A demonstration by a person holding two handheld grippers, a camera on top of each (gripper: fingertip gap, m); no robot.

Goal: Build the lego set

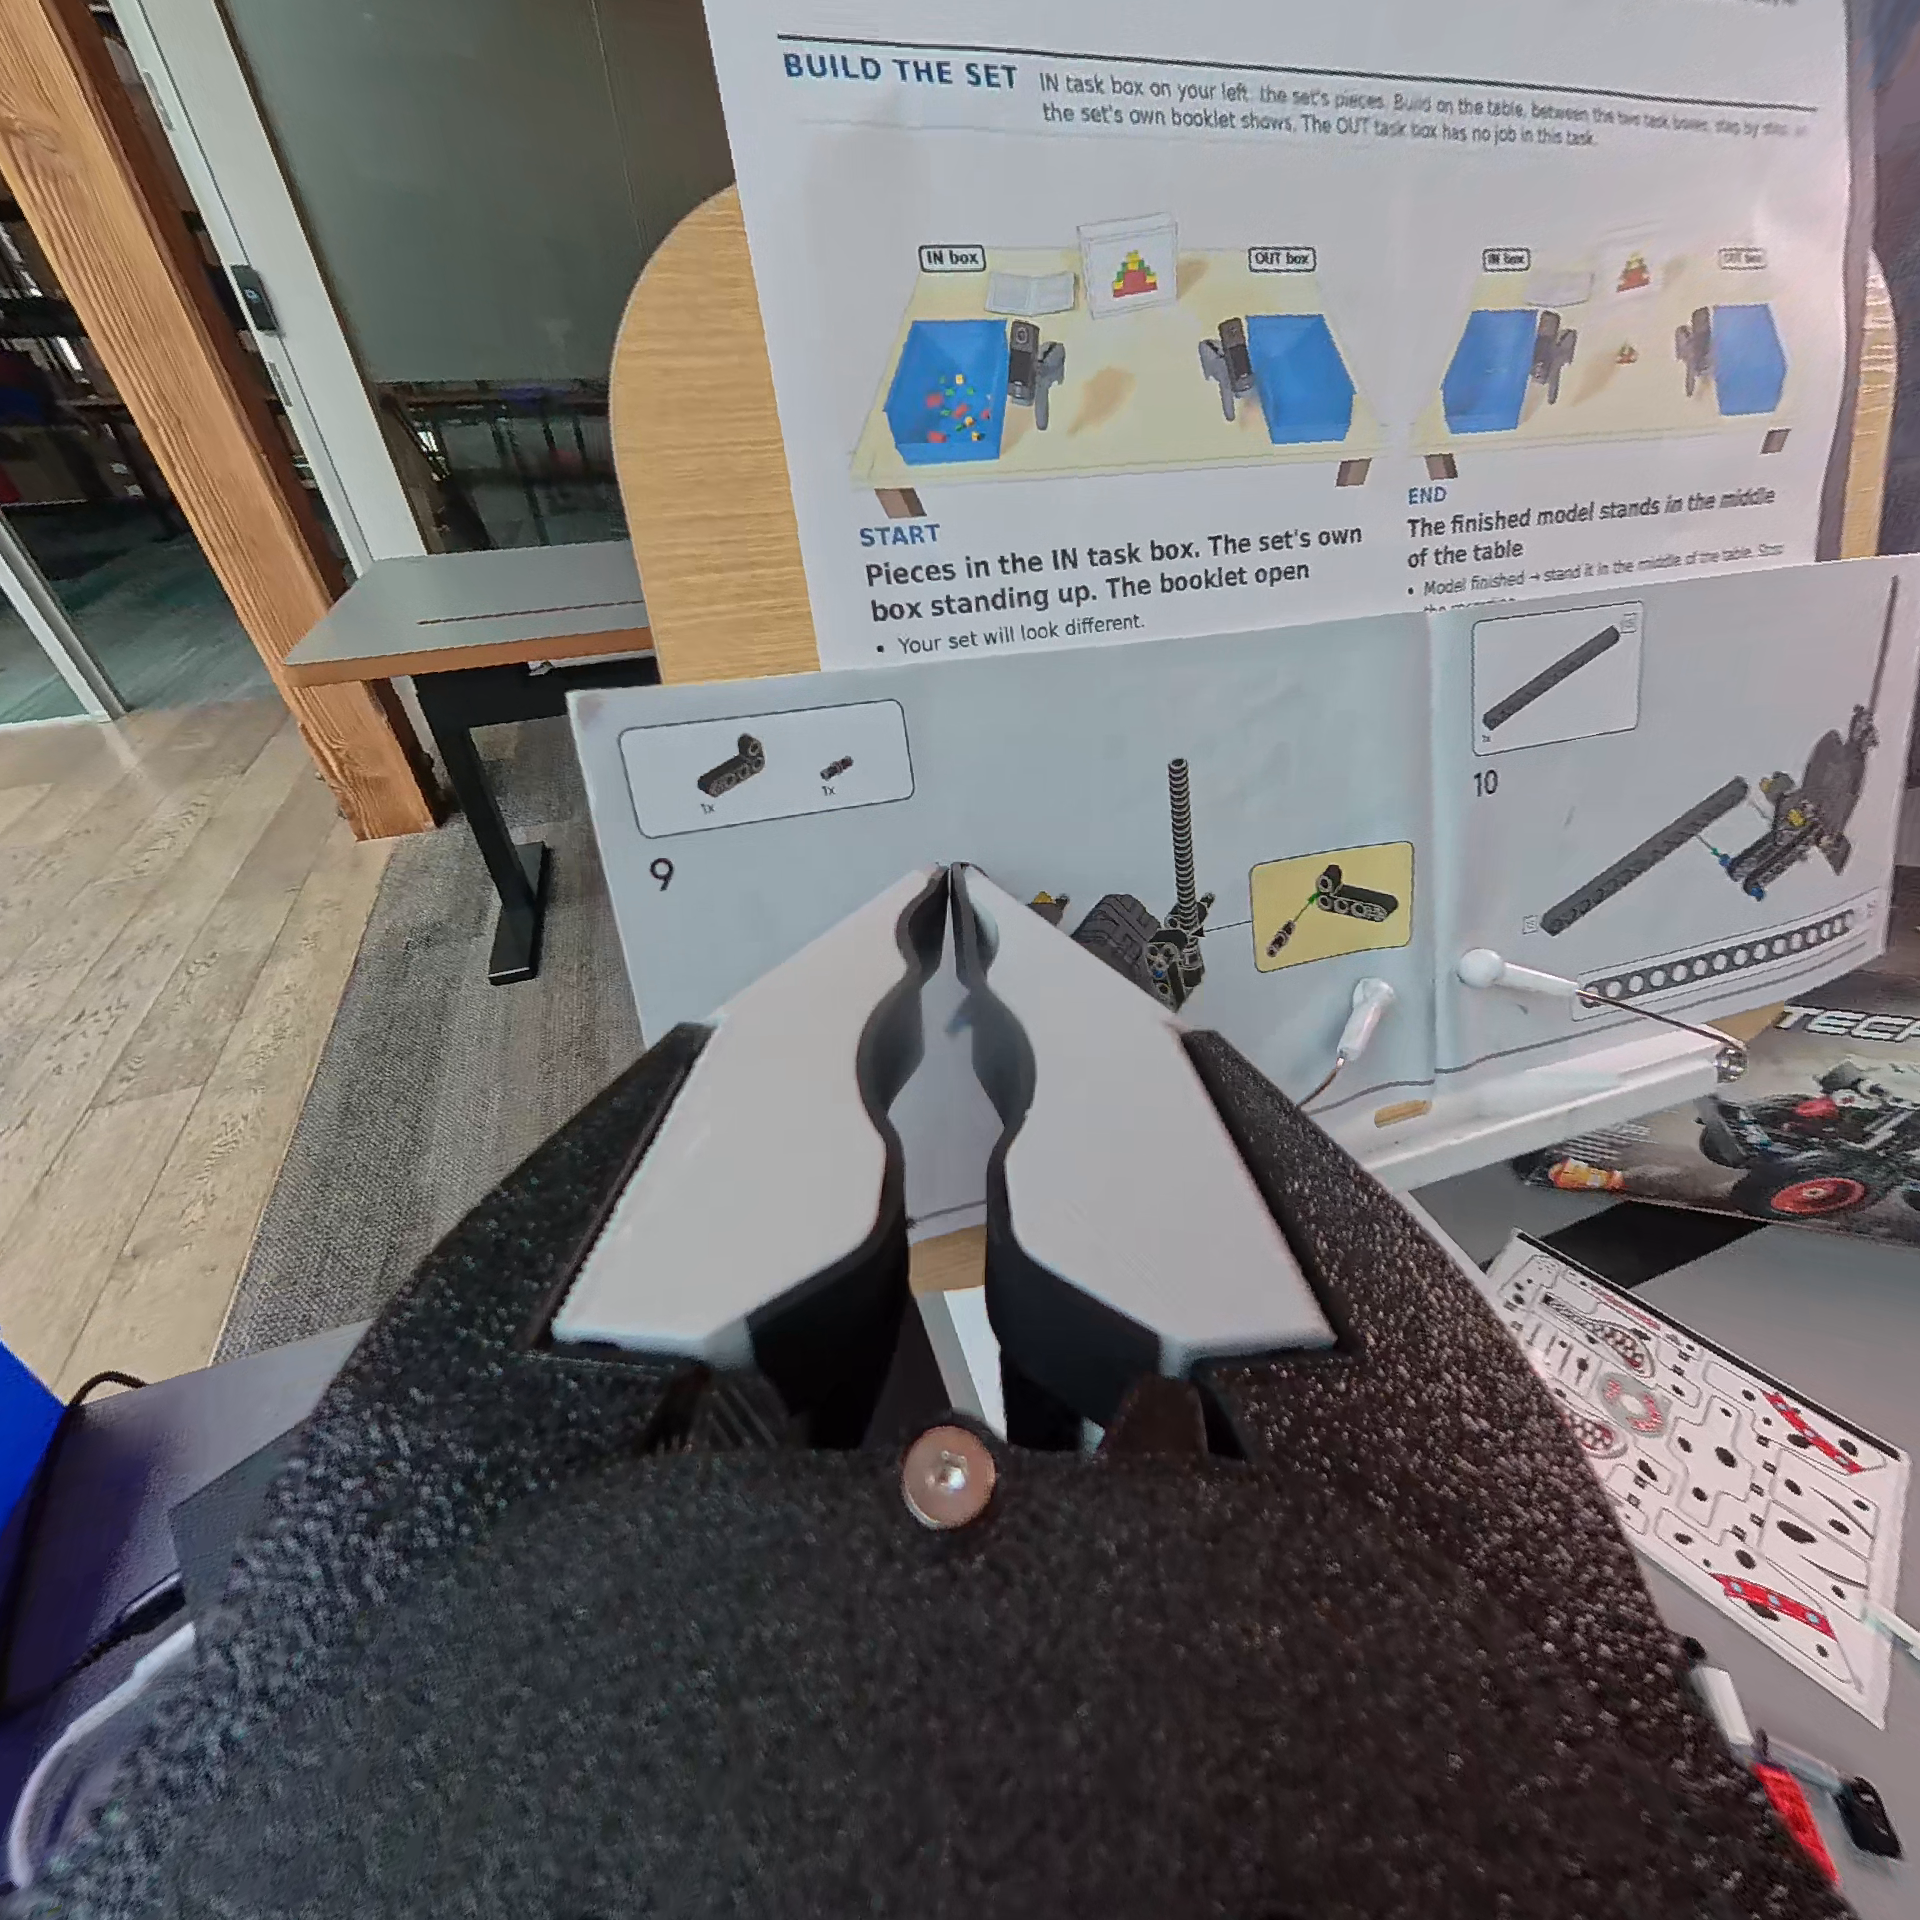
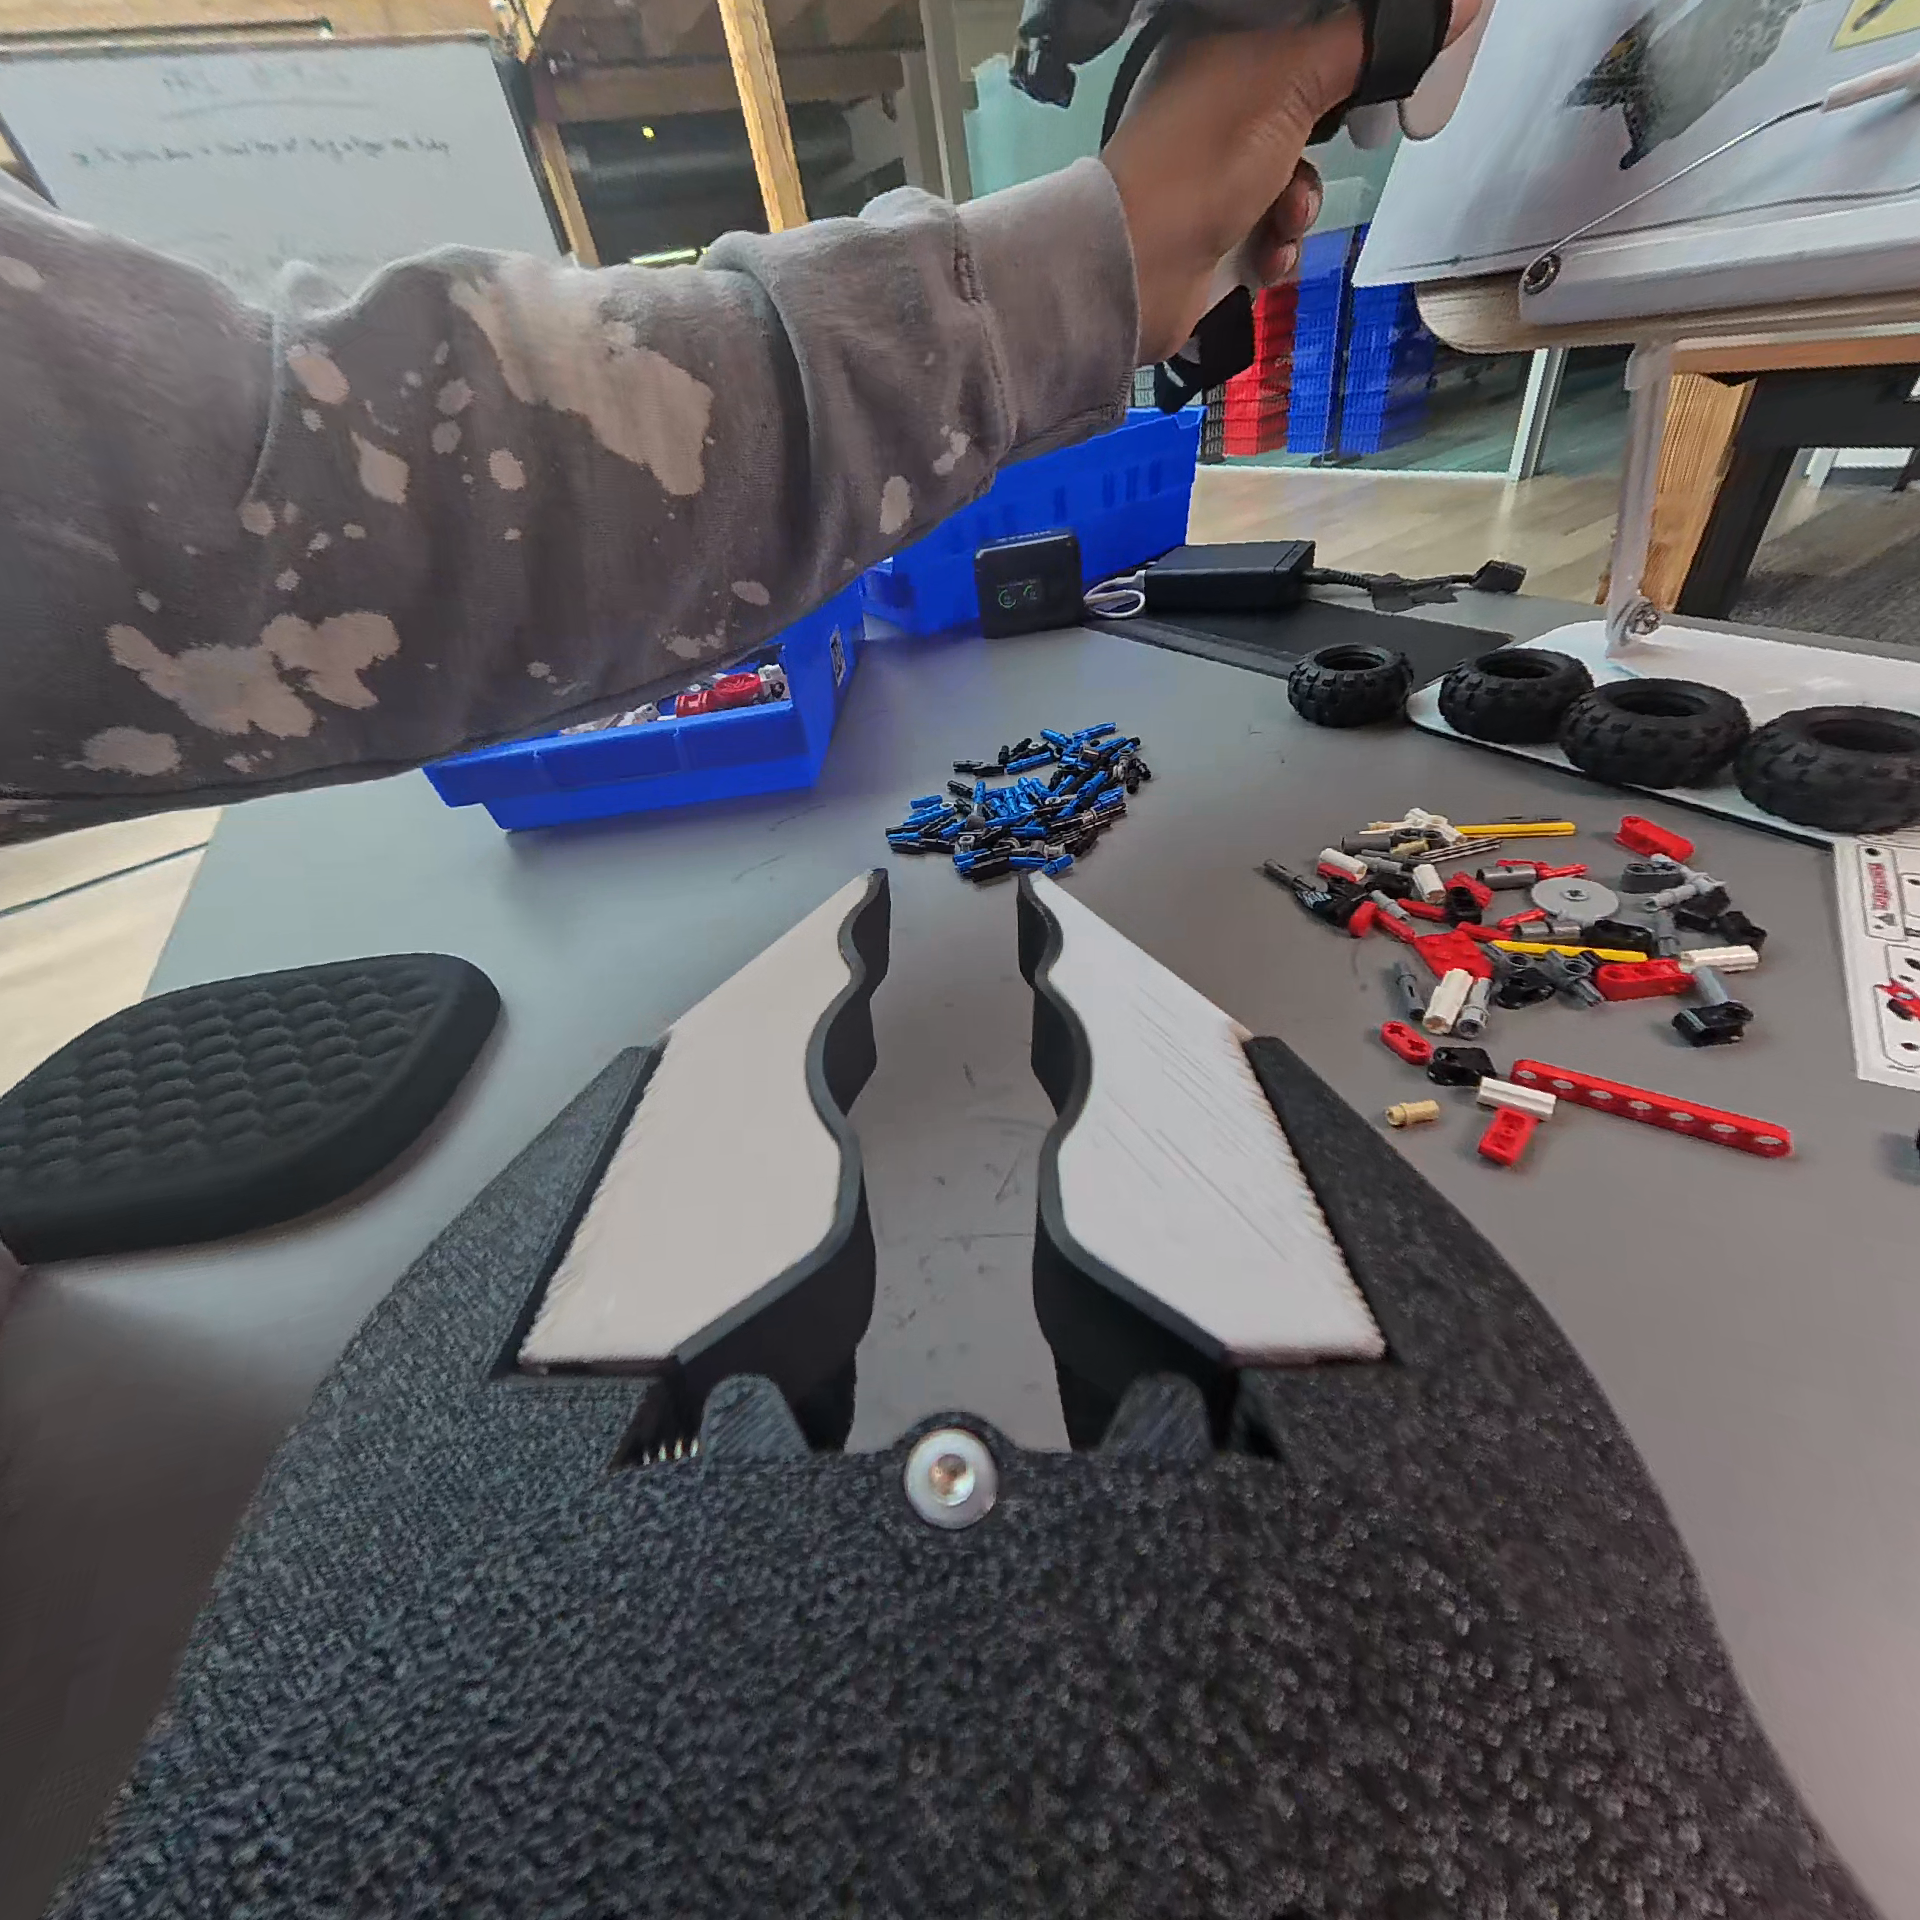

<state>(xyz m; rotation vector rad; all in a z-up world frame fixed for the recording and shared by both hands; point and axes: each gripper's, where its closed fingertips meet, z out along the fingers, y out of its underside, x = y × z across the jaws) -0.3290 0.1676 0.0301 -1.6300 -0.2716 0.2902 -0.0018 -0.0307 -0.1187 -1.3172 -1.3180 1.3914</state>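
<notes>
Carefully now: my left tongs (image 1: 951, 883) are pressed together, empty, raised at the booklet (image 1: 1039, 831).
My right tongs (image 2: 954, 883) stand narrowly apart, empty; reaching forward may scatter the pins (image 2: 1023, 800) on the table (image 2: 623, 935).

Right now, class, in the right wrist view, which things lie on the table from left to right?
Black pad → blue bin → pile of blue and black pins → mixed loose pieces → sticker sheet.

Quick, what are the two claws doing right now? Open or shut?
Left claw: shut, nothing visible in it, raised in front of the instruction booklet.
Right claw: open, empty, above the grey table.
</notes>
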